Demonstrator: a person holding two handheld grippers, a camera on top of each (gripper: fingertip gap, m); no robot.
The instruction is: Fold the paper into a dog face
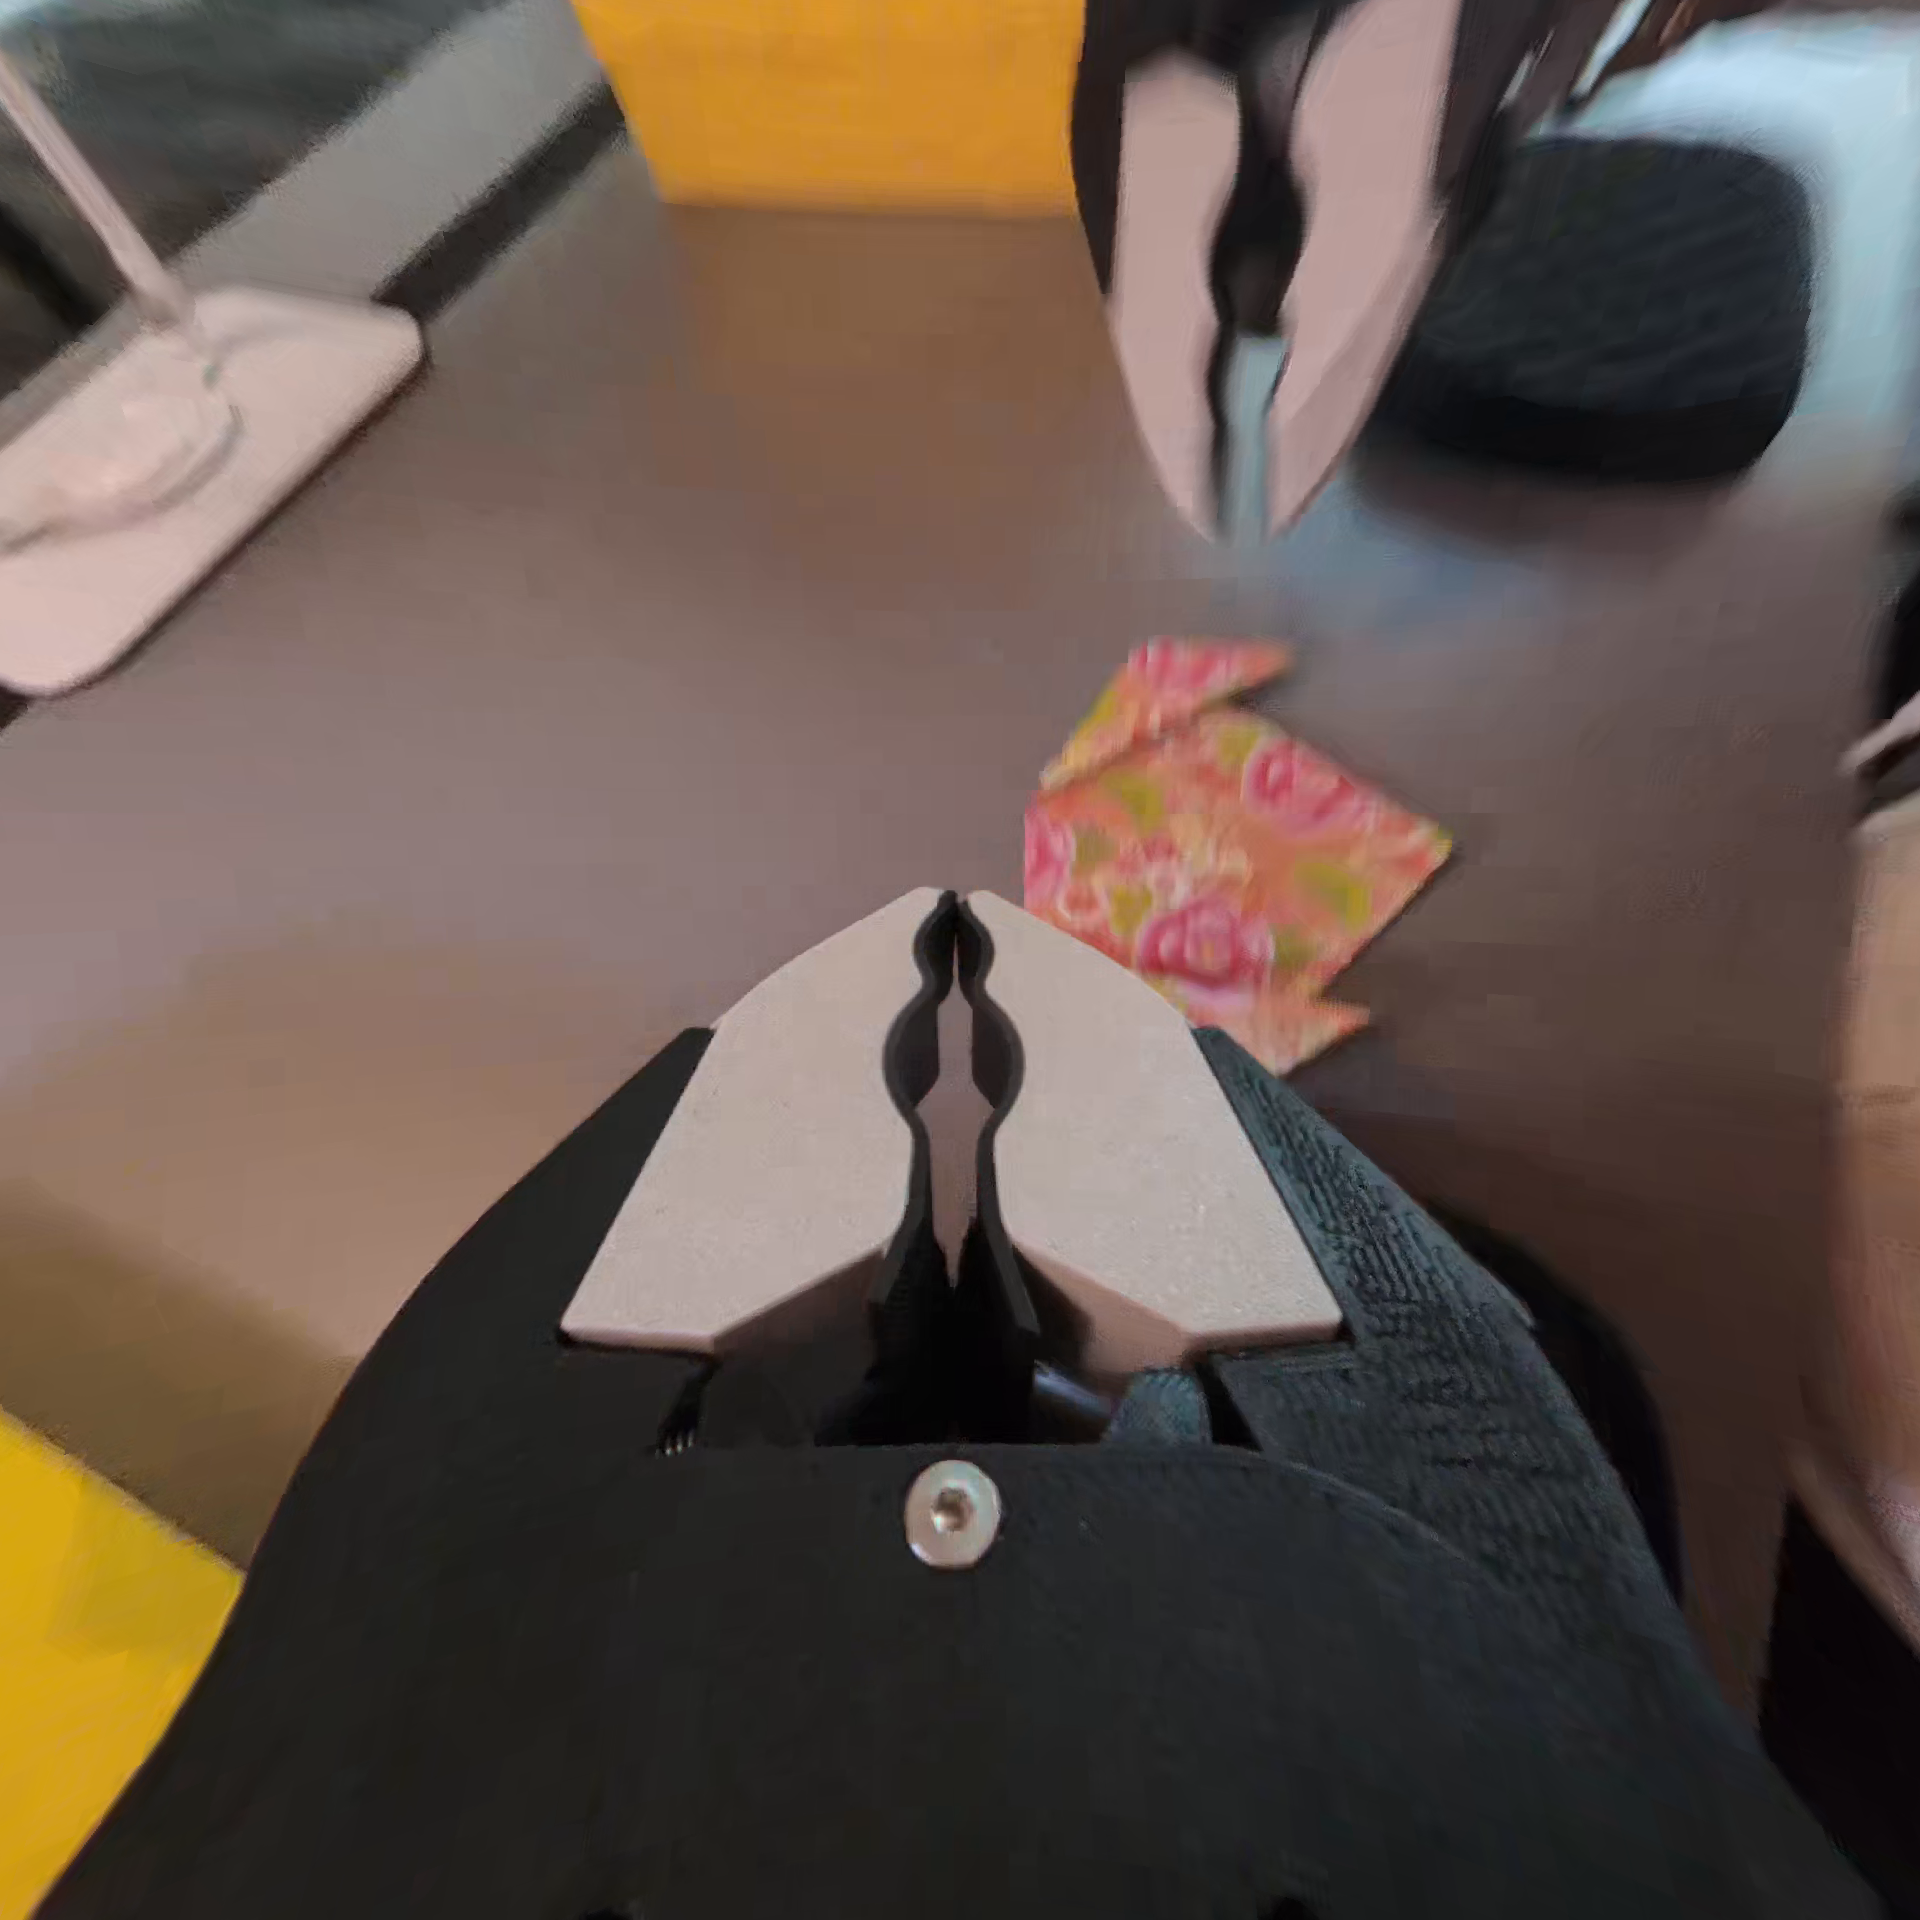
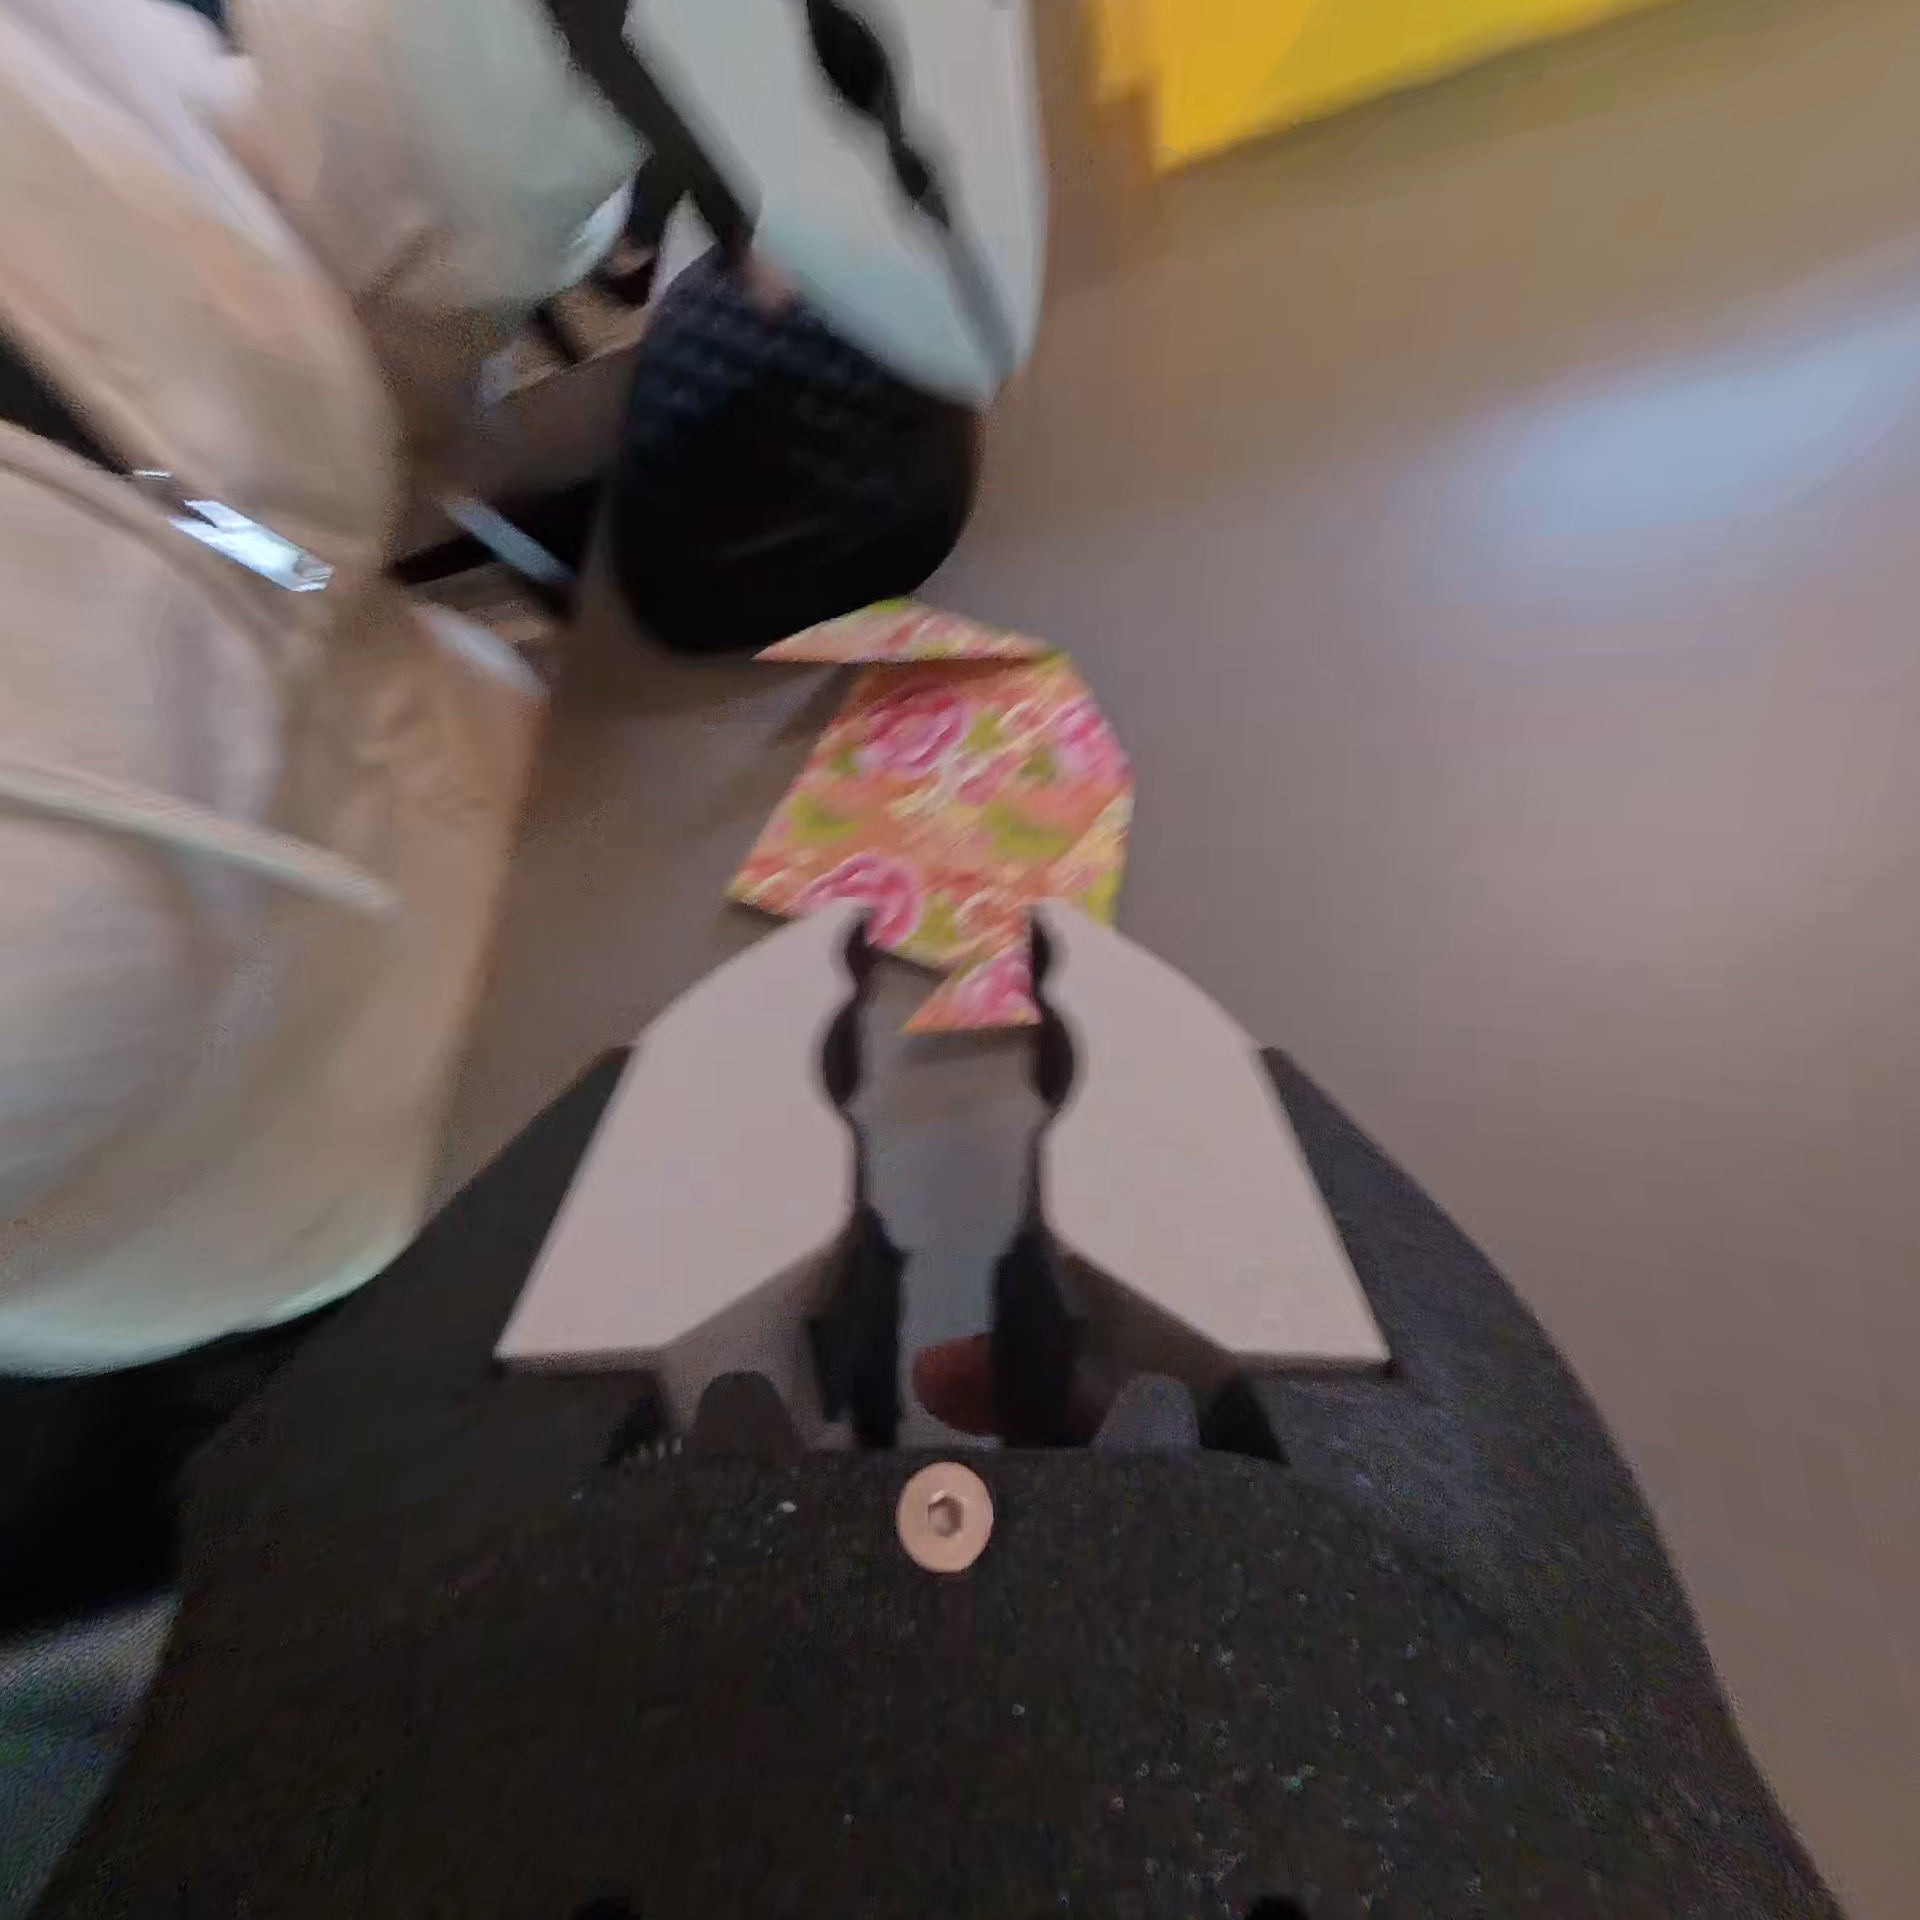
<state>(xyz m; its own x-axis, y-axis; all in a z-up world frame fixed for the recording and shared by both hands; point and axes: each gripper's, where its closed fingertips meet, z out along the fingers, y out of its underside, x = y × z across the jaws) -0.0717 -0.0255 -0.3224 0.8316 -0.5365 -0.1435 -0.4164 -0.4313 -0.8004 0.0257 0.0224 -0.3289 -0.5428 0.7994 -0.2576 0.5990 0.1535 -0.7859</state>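
My left claw [image 1: 954, 902] is pressed together with nothing between its tips, hovering just beside the near-left edge of the paper [image 1: 1221, 847] — a floral pink-and-green sheet already folded, lying flat on the brown counter [image 1: 623, 675]. My right claw [image 2: 948, 925] is spread with nothing in it, its tips above the paper's near corner, and from the left camera it hangs in the air beyond the sheet — clear of it. A yellow box [image 1: 842, 94] stands at the counter's far edge.

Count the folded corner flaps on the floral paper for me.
2 visible: one flap at the far end of the paper, one flap at the near end beside the left gripper. More may be hidden.
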